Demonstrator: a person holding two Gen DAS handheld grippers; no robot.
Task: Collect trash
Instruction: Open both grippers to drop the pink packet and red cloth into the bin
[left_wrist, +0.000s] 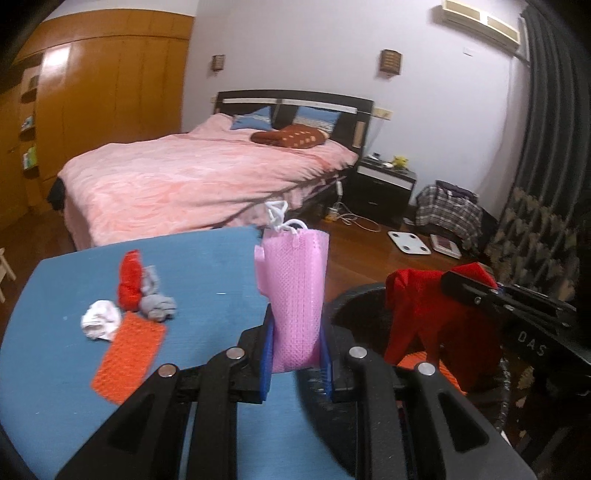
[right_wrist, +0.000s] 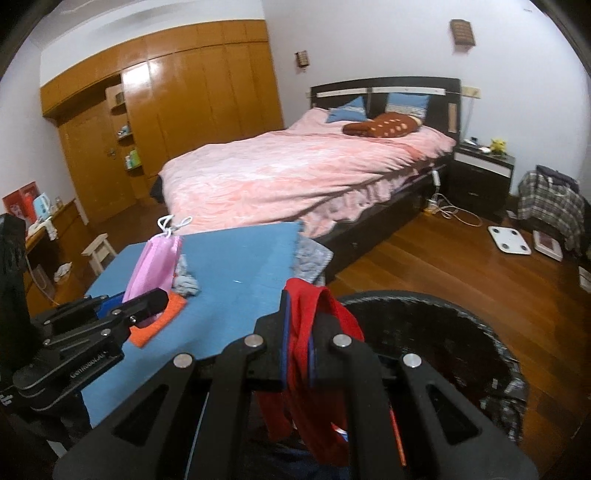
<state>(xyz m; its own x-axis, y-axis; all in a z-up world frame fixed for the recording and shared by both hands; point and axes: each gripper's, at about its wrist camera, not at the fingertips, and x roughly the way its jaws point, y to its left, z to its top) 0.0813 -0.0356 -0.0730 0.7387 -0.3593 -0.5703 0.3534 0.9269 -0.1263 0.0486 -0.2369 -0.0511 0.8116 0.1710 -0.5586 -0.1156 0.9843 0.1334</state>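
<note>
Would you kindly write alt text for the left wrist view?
The left gripper holds a pink mask upright above a blue table, beside a black bin where the right gripper holds a red cloth. Crumpled scraps lie on the table; behind is a pink bed.

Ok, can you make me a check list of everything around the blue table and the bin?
Surface: blue table, mostly bare.
Job's things: pink mask held upright; red cloth hanging at the black bin; orange pad, white wad, grey wad and red wrapper lying on the table.
Clutter: folded grey cloth at the table's far edge.
Grippers: left gripper shut on the mask; right gripper shut on the red cloth.
Cables: white cords on the floor by the bed.
Surroundings: pink bed, wooden wardrobe, nightstand, white scale.
</note>
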